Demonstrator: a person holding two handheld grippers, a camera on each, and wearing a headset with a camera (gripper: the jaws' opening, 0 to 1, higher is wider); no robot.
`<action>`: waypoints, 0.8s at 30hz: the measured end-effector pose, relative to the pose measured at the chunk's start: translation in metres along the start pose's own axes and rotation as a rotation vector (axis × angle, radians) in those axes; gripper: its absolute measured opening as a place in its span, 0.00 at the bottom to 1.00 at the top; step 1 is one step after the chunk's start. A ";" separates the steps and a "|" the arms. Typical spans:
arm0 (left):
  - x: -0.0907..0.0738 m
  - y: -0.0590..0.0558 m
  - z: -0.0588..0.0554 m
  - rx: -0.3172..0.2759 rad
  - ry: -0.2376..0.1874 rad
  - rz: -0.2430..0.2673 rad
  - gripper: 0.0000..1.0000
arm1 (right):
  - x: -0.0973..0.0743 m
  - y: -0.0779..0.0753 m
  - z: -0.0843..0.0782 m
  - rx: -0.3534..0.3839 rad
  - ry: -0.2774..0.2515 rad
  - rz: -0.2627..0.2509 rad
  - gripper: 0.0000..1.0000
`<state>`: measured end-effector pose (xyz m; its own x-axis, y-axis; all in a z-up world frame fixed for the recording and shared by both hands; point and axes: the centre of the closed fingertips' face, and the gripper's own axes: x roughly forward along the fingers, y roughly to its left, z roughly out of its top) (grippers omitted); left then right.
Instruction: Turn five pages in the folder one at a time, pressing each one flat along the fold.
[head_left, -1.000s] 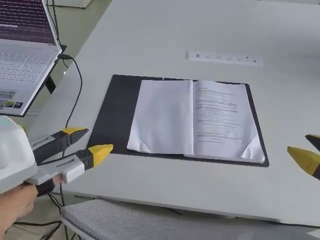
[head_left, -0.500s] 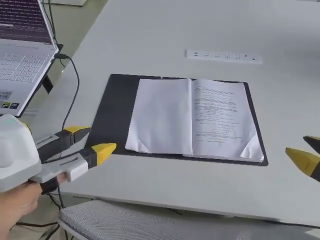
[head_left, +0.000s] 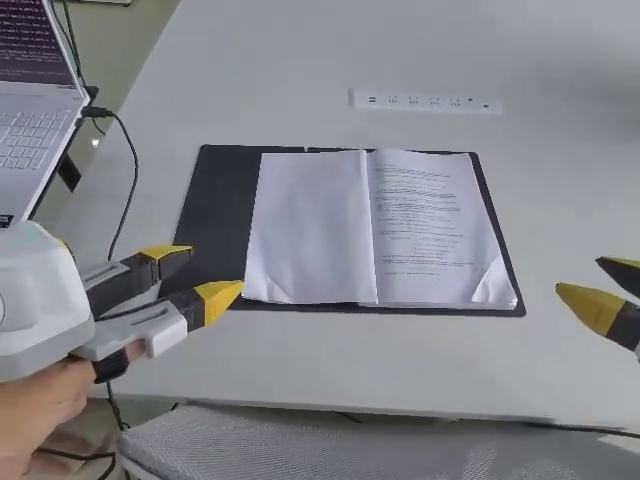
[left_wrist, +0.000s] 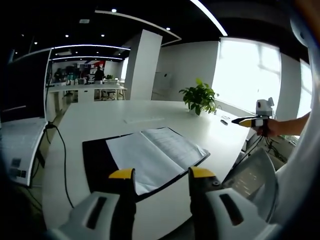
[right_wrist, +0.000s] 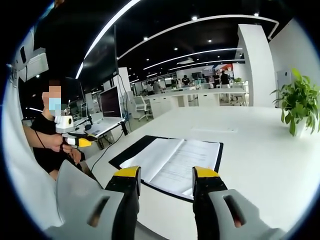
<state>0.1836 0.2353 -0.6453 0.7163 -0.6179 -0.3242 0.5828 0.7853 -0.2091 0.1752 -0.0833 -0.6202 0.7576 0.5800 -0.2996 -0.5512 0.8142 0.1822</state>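
White tabletop (head_left: 560, 200), large, plain. Open laptop (head_left: 20, 120) at the far left by the tabletop's left edge, screen lit with lines of text. Black cable (head_left: 128, 190) plugs into the laptop's right side and curves down along the tabletop's left margin. White power strip (head_left: 425, 101) lies flat at the far side, well apart from the laptop. Grey mesh chair (head_left: 300, 450) sits at the near edge.

Left gripper view: potted plant (left_wrist: 200, 97) beyond the tabletop's far end, white column (left_wrist: 142, 65), bright window (left_wrist: 247, 75).

Right gripper view: dark monitor (right_wrist: 111, 102) on a desk behind, strip lights (right_wrist: 190, 54) on a black ceiling.
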 end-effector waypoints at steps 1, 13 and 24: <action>0.000 0.001 -0.001 -0.003 0.006 -0.006 0.41 | -0.001 0.001 0.002 0.009 -0.010 -0.006 0.39; 0.047 -0.030 -0.002 0.028 0.035 -0.052 0.39 | 0.001 -0.018 -0.013 0.036 0.038 -0.033 0.35; 0.155 -0.111 -0.010 0.094 0.095 -0.164 0.40 | 0.015 -0.049 -0.020 0.034 0.051 0.003 0.34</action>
<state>0.2256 0.0530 -0.6816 0.5720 -0.7271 -0.3797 0.7249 0.6647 -0.1809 0.2069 -0.1149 -0.6528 0.7366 0.5812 -0.3459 -0.5410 0.8133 0.2144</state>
